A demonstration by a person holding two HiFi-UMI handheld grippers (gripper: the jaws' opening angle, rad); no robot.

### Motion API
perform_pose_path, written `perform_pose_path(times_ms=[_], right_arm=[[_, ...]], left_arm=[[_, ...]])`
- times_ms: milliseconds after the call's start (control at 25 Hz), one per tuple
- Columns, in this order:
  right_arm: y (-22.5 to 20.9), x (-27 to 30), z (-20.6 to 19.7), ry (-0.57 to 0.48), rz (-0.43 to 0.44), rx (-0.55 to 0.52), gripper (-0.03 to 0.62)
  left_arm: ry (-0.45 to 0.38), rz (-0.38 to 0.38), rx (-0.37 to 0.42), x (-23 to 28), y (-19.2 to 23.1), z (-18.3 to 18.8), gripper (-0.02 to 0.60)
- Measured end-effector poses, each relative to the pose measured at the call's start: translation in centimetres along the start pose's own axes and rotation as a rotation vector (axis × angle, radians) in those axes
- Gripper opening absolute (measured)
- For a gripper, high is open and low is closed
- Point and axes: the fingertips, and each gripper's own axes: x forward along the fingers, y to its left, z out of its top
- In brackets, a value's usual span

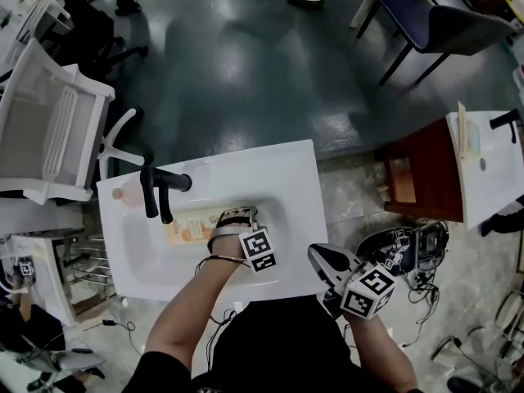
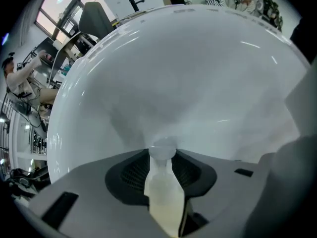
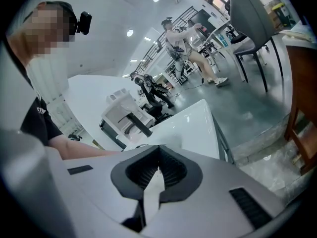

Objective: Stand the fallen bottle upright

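Note:
A pale bottle with an orange label [image 1: 190, 227] lies on its side in the basin of the white sink [image 1: 278, 166], just in front of the black faucet [image 1: 155, 191]. My left gripper [image 1: 236, 217] reaches steeply down into the basin at the bottle's right end. In the left gripper view the bottle [image 2: 166, 197] runs between the pads with its cap at the tips, and the left gripper [image 2: 162, 155] is shut on it. My right gripper [image 1: 327, 260] hovers off the sink's front right corner. In its own view the right gripper [image 3: 158, 168] is shut and holds nothing.
A small pinkish round thing [image 1: 123, 192] sits on the sink's rim left of the faucet. A white mesh chair [image 1: 49, 133] stands at the left and a blue chair [image 1: 442, 23] at the far right. A brown cabinet [image 1: 422, 174], a second sink [image 1: 491, 166] and floor cables [image 1: 409, 248] are on the right.

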Motion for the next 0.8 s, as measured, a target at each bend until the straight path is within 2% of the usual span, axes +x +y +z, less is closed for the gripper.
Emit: perform_pose_path(times_ms=[160,400,480,560,800], right_arm=[[0.0,-0.4,-0.4,0.005,0.012,0.003,0.014],[0.7,-1.0,-0.5,0.008,0.018,-0.007,0.014],[1.0,-1.2,-0.5,0.008,0.024,-0.014,0.014],[1.4,-1.5,-0.4,0.004,0.031,-0.017,0.014],[3.8,-1.7,2.0,-0.027,0.045,-0.059,0.014]], left_arm=[[-0.011,-0.094,-0.117,0.5,-0.3,0.0,0.119],[-0.059,-0.125,-0.142,-0.7,-0.8,0.5,0.11],[-0.098,-0.116,-0.136,-2.1,-1.3,1.1,0.11],[-0.154,-0.1,-0.163,-3.9,-1.3,1.9,0.11],[-0.361,-0.011,-0.338,-11.9,1.7,4.1,0.11]])
